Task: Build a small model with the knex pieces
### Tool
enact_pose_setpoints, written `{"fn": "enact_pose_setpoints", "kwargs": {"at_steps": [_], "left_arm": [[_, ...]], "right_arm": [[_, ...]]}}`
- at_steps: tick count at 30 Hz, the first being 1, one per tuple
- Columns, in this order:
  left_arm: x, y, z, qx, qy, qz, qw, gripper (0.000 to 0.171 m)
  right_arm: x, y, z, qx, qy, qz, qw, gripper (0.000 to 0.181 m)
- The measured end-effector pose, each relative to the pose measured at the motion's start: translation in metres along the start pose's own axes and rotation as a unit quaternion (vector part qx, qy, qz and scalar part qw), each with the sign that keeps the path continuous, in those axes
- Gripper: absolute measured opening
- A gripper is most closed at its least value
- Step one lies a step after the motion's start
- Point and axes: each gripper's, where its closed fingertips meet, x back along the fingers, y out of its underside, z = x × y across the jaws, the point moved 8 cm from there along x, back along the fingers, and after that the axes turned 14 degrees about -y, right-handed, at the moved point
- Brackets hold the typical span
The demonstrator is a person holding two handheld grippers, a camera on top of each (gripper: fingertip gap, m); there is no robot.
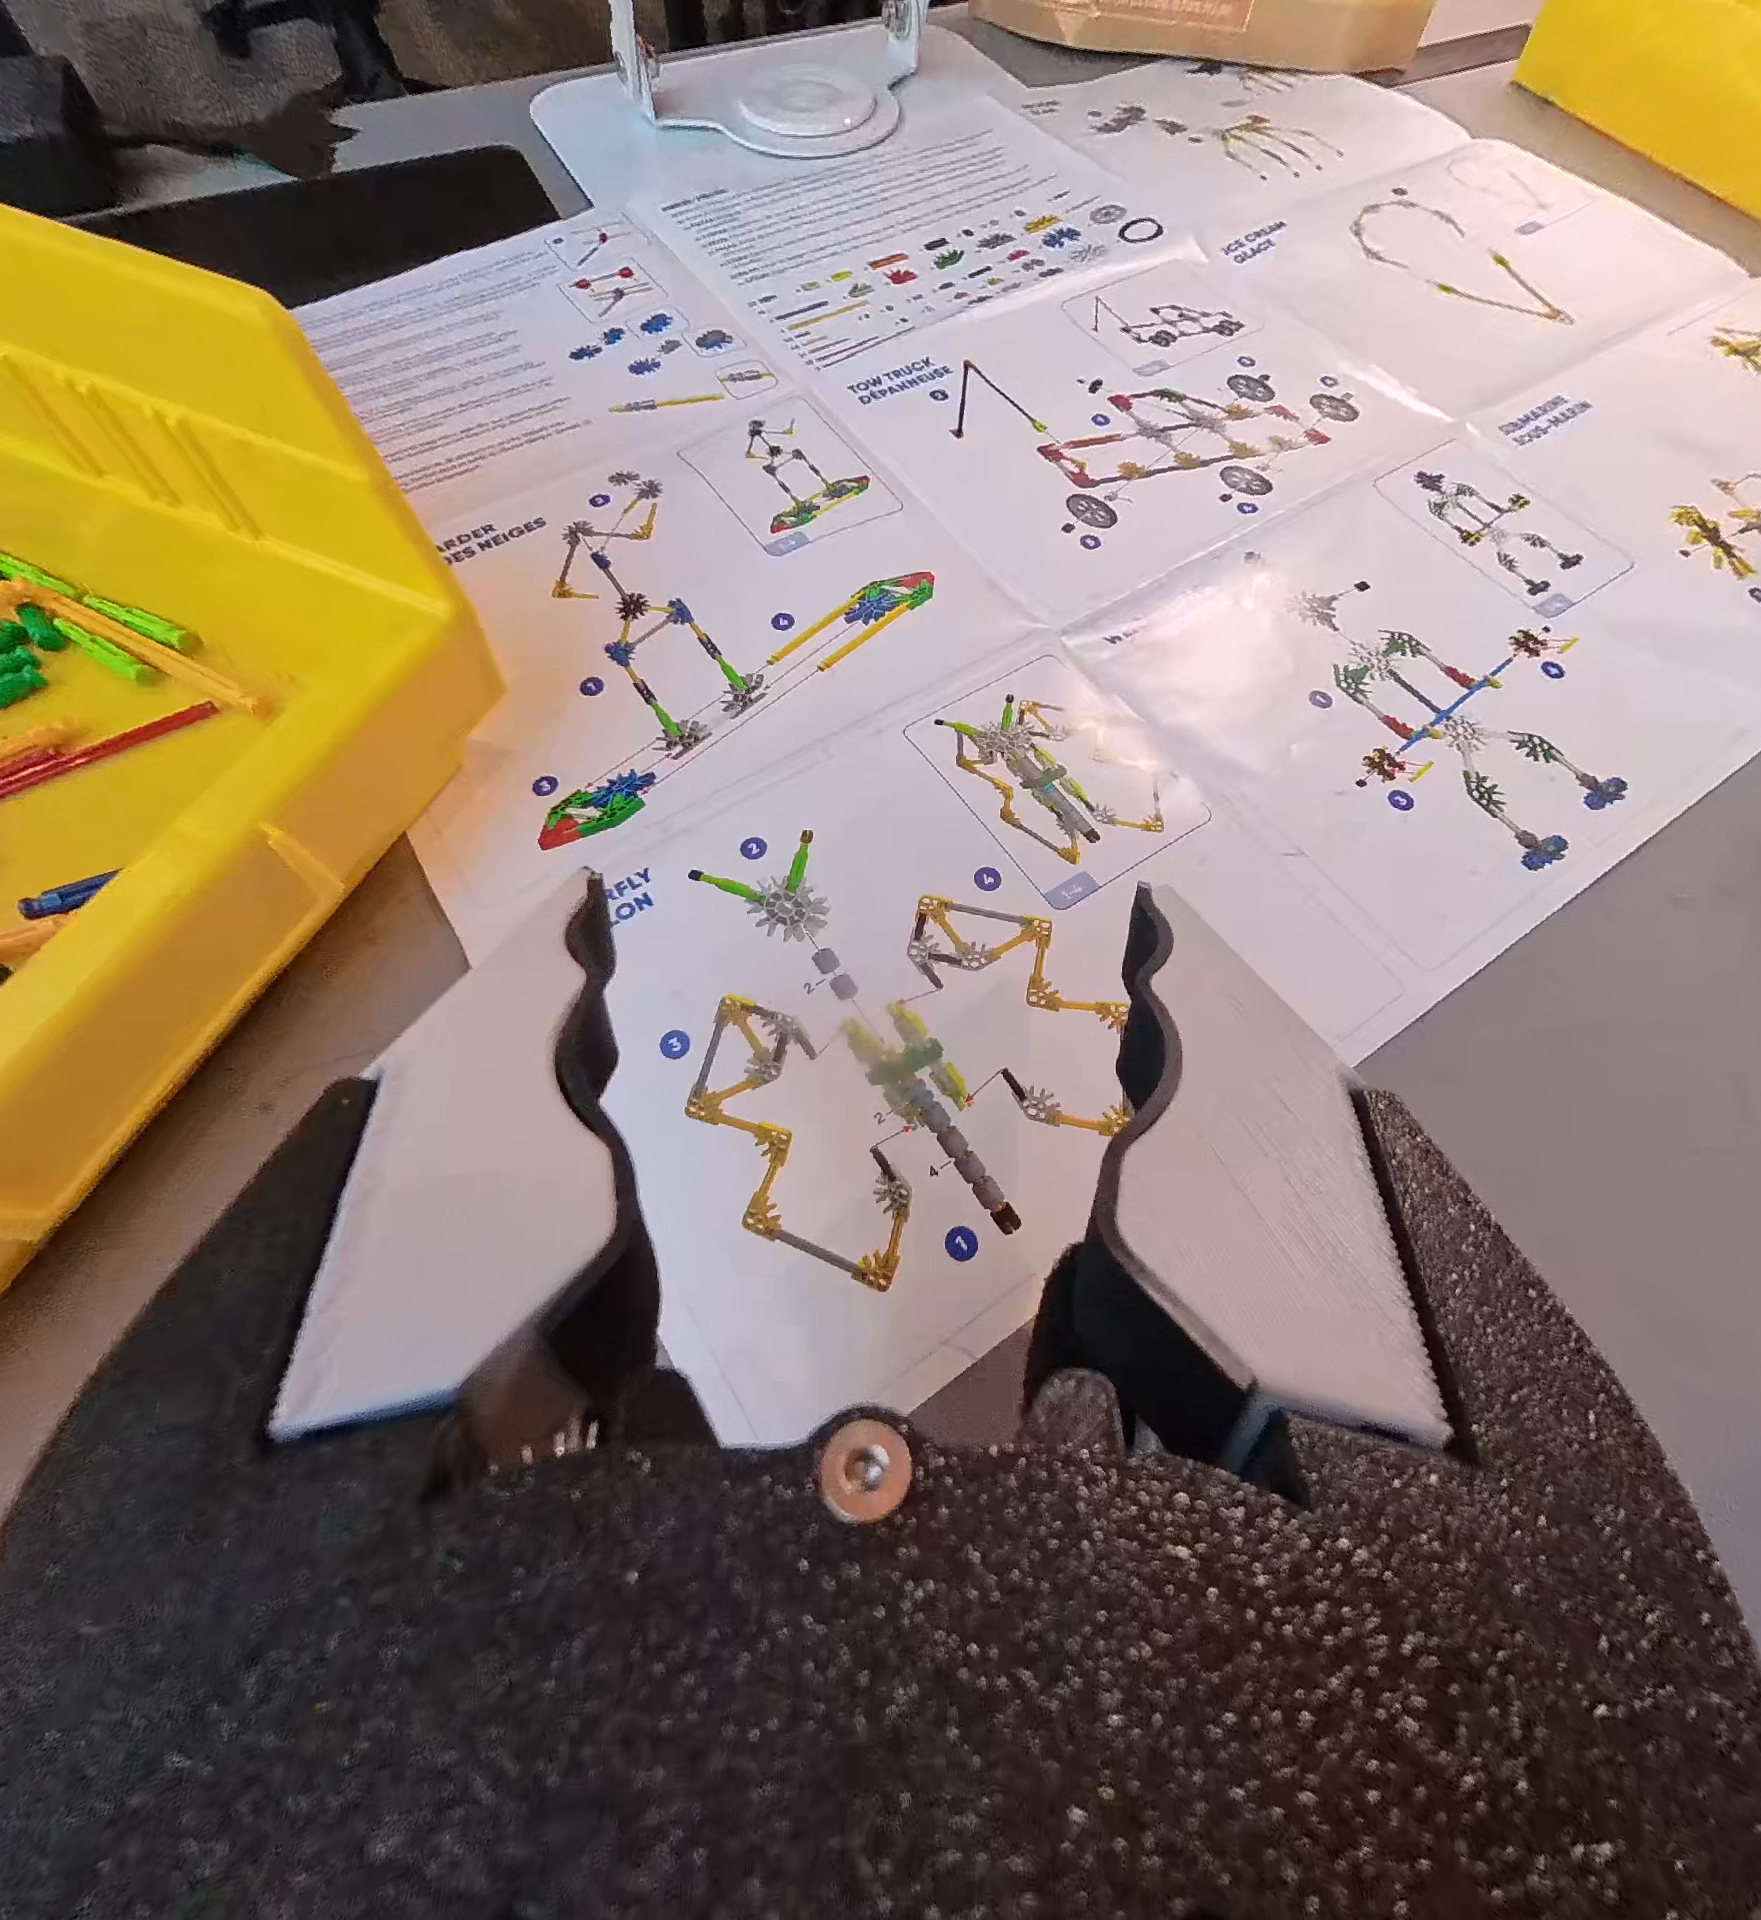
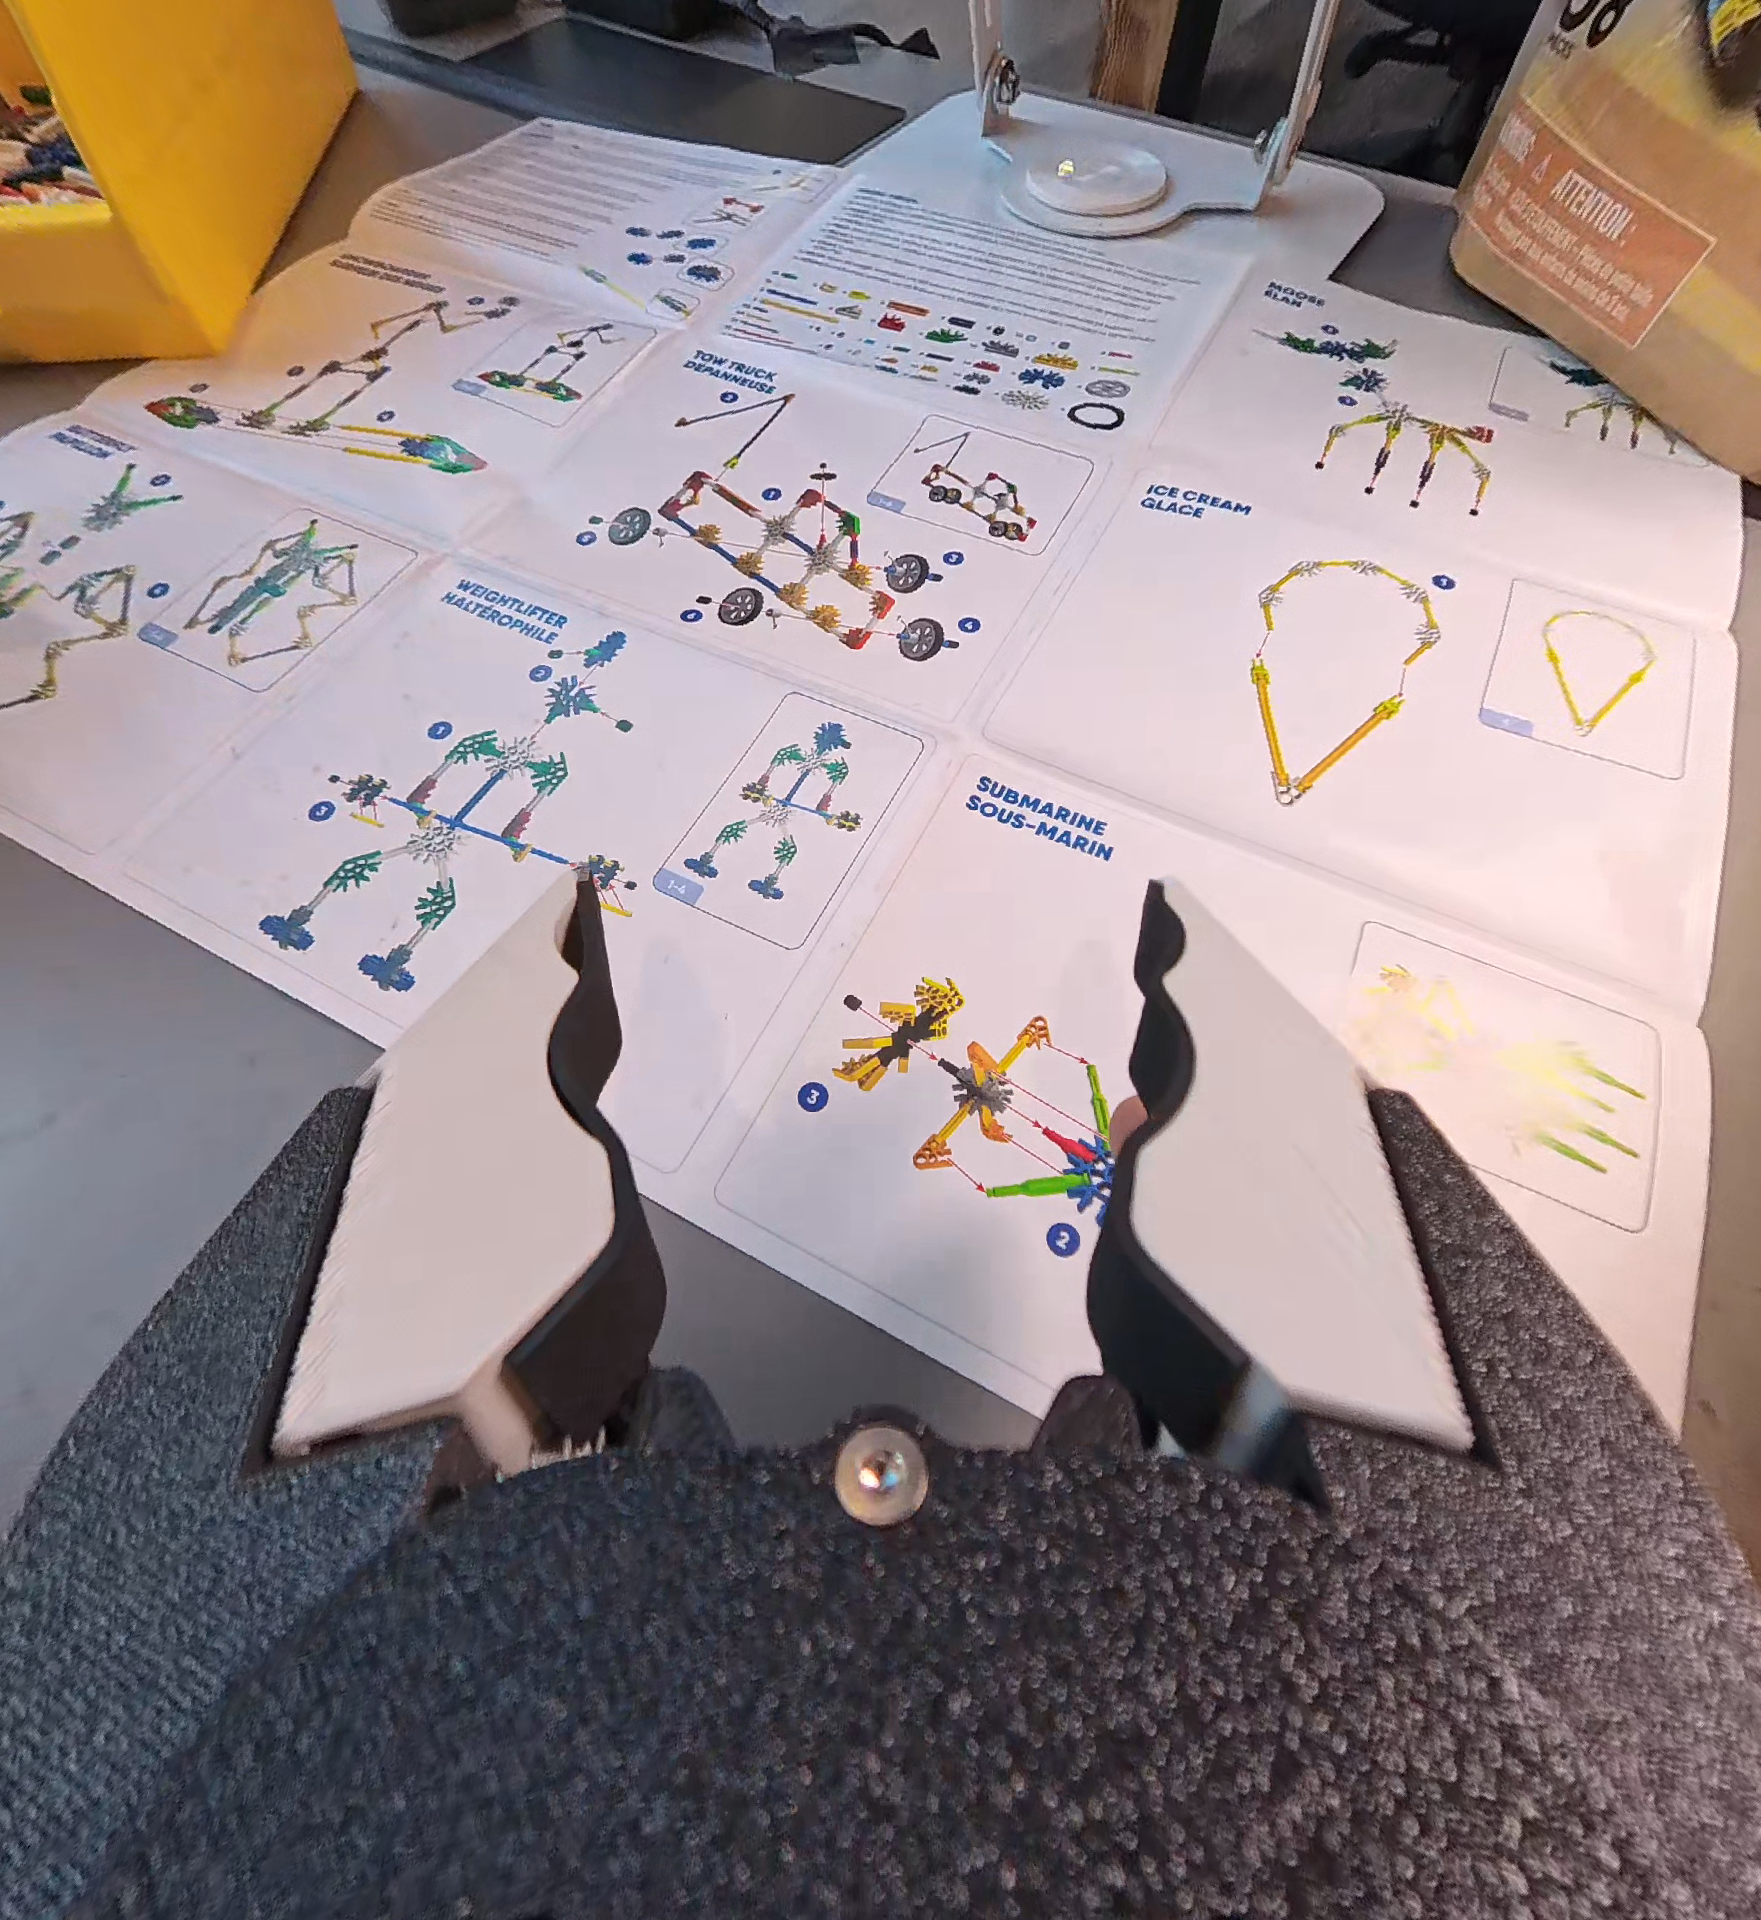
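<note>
A large unfolded instruction sheet [image 1: 1115,540] with coloured building diagrams lies flat on the grey table; it also shows in the right wrist view [image 2: 959,665]. My left gripper [image 1: 865,904] is open and empty, hovering over the sheet's near left part. A yellow bin [image 1: 232,540] with coloured rods and connectors [image 1: 14,675] sits just left of it. My right gripper [image 2: 871,894] is open and empty, above the sheet's near right part.
A white stand base [image 1: 751,114] rests at the sheet's far edge, also in the right wrist view [image 2: 1115,187]. A cardboard box [image 2: 1645,239] stands at the far right. The yellow bin [image 2: 128,187] is far left. Another yellow bin [image 1: 1707,94] sits far right.
</note>
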Motion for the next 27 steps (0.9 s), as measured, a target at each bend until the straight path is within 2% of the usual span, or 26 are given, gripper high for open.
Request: {"fn": "enact_pose_setpoints", "kwargs": {"at_steps": [9, 19, 27], "left_arm": [[-0.004, -0.005, -0.002, -0.001, 0.002, 0.019, 1.0, 0.085], [-0.027, -0.005, 0.004, -0.02, 0.017, 0.002, 1.0, 0.085], [-0.032, -0.003, 0.008, -0.02, 0.021, 0.013, 1.0, 0.085]], "right_arm": [[-0.002, 0.006, 0.004, -0.004, 0.001, -0.004, 1.0, 0.096], [-0.001, 0.008, 0.005, -0.012, -0.001, 0.0, 1.0, 0.091], [0.002, 0.003, -0.006, 0.029, -0.008, 0.016, 0.999, 0.09]]}}
